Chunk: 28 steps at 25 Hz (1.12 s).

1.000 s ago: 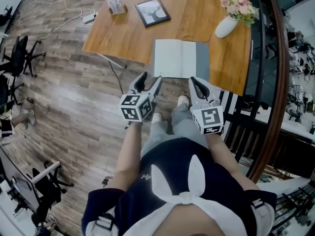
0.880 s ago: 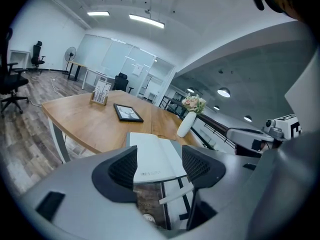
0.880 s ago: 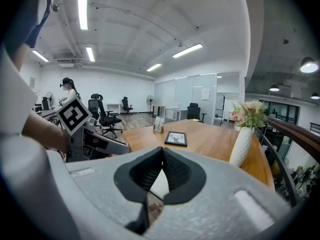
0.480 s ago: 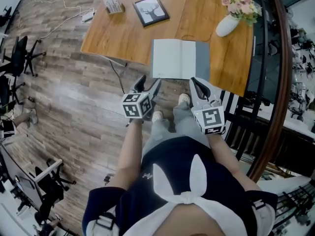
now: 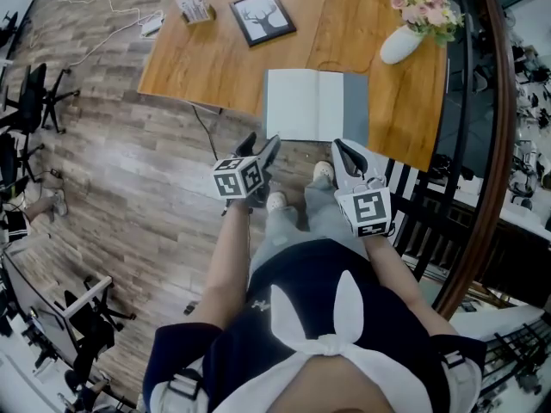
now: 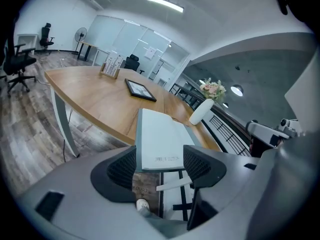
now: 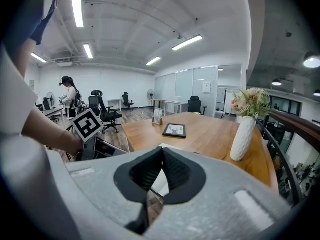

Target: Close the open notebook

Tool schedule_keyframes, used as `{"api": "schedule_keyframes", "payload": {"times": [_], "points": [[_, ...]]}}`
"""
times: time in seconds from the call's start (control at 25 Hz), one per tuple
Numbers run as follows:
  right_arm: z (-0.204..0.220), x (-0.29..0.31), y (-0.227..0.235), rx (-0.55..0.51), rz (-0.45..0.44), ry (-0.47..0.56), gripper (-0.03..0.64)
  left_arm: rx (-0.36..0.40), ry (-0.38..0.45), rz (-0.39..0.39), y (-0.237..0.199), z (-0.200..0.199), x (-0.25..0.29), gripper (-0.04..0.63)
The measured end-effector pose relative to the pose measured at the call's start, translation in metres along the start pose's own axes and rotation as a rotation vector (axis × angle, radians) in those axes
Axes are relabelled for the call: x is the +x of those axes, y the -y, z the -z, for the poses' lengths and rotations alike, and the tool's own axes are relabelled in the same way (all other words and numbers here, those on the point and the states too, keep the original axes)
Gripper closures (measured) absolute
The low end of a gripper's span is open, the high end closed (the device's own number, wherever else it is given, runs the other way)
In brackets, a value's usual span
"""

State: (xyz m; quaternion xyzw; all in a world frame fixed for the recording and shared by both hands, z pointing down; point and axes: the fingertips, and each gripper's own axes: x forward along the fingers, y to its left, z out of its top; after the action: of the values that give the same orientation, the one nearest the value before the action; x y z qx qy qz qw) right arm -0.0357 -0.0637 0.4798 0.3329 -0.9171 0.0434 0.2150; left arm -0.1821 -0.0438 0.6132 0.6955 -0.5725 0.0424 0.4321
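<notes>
- Wood-plank floor (image 5: 129, 170) surrounds a wooden worktop (image 5: 215, 67) in an open office; a dark railing (image 5: 486, 144) runs along the worktop's right side.
- The notebook (image 5: 314, 104) lies open and flat at the near edge of the worktop, its pale pages facing up and a grey cover showing along its right side.
- A framed picture (image 5: 263, 17) lies further back on the worktop. A small card stand (image 5: 194, 7) sits near the far left corner. A white vase (image 5: 400, 46) of flowers stands at the right, well apart from the notebook.
- The left claw (image 5: 261, 142) is released, with its jaws spread wide. It hangs over the floor just in front of the notebook's near left corner.
- In the left gripper view, the notebook (image 6: 157, 139) appears through the gap of the left claw (image 6: 160, 159); neither pad presses on it.
- The right claw (image 5: 338, 147) is clenched and grasps nothing. It is held just in front of the notebook's near right corner.
- In the right gripper view, the jaws of the right claw (image 7: 161, 154) meet with nothing between them.
</notes>
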Motion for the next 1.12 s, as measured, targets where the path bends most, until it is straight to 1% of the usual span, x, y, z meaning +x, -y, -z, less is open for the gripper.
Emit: {"api": "schedule_keyframes", "payload": {"times": [0.16,0.24,0.44,0.68,0.84,1.08,1.12], "points": [[0.003,0.006,0.001,0.001,-0.008,-0.013,0.618,-0.06,-0.021,0.004,-0.011,0.006,0.008,0.305],[0.004,0.008,0.001,0.0,-0.012,-0.018,0.618,-0.078,-0.029,0.005,-0.015,0.008,0.012,0.305],[0.006,0.014,0.004,-0.001,-0.015,-0.034,0.618,-0.086,-0.057,0.014,-0.023,0.011,0.023,0.305],[0.008,0.017,0.008,0.001,-0.005,-0.026,0.618,-0.12,-0.096,0.012,-0.038,0.02,0.04,0.305],[0.009,0.013,0.009,0.004,0.002,-0.03,0.618,-0.156,-0.102,0.046,-0.038,0.022,0.043,0.305],[0.011,0.014,0.011,0.006,0.011,-0.035,0.618,-0.155,-0.111,0.072,-0.037,0.025,0.05,0.306],[0.01,0.013,0.011,0.006,0.011,-0.035,0.618,-0.162,-0.115,0.078,-0.036,0.025,0.051,0.319]]}}
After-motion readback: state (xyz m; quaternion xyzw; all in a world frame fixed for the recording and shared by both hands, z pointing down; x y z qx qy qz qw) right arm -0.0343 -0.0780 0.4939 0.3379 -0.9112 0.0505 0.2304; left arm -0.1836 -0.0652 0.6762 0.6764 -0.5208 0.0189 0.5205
